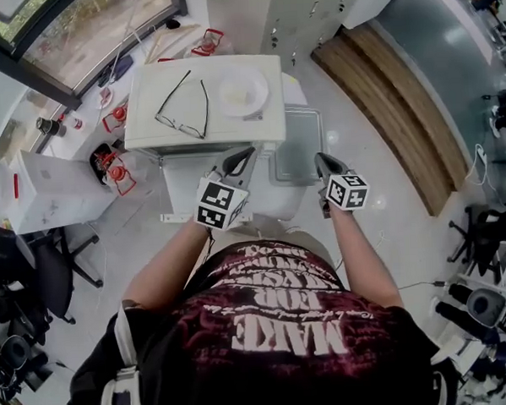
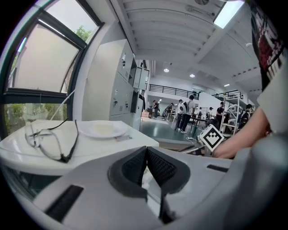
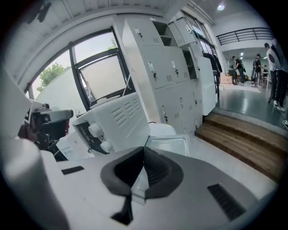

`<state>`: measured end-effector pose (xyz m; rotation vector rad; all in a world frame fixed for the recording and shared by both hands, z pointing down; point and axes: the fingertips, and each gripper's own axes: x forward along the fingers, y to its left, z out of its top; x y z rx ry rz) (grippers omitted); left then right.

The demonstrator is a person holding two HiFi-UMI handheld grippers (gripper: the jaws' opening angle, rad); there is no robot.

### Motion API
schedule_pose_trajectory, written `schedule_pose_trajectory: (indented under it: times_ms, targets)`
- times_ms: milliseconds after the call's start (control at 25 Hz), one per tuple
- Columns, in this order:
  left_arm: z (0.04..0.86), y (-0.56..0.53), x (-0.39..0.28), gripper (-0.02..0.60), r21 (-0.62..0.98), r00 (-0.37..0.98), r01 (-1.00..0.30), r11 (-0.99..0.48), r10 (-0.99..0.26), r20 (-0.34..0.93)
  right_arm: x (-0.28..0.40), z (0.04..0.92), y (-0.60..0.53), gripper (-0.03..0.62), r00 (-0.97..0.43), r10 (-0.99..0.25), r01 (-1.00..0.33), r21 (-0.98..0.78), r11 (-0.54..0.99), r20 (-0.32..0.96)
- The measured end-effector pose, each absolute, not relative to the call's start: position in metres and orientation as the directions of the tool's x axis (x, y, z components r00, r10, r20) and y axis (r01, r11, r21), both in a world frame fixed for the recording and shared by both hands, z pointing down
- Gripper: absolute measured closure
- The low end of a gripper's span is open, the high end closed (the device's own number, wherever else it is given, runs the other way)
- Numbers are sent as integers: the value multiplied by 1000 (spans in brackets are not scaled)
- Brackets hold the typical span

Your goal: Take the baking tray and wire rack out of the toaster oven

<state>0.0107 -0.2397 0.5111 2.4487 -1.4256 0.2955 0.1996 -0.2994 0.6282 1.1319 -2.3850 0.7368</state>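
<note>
A white toaster oven (image 1: 146,101) sits at the far left, with glasses (image 1: 183,108) and a plate (image 1: 243,94) on top. The left gripper (image 1: 242,156) hovers just in front of it, jaws closed and empty. The baking tray (image 1: 298,144) lies flat on the table (image 1: 288,202), just right of the oven. The right gripper (image 1: 323,161) is near the tray's near edge, jaws closed on nothing.

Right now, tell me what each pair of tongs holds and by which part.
Nothing is held. The left tongs and the right tongs are both shut and empty; the baking tray lies beside the toaster oven, untouched.
</note>
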Motion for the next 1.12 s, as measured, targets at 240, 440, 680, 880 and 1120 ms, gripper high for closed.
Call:
schedule_pose_trajectory:
  times_ms: [240,440,680,880,1120]
  targets:
    - [519,-206,-44,575,140,356,-934,-328,-874,332,190,592,-241,591,-640,-596,-757,-265,598,485]
    - [514,-169,-67,575,150,248,-967,-208,-908,339,185,570,-190,591,-704,-561,-704,-325,631,436]
    - [516,-103,-82,575,126,150,-986,-109,-910,386,178,571,-127,591,-758,-514,-651,-419,633,402]
    - [505,-60,-85,575,97,107,-992,-75,-920,377,180,576,-86,591,-774,-509,-633,-471,614,377]
    - [482,-24,-105,575,60,91,-995,-75,-936,341,155,569,-50,591,-782,-495,-622,-436,651,377]
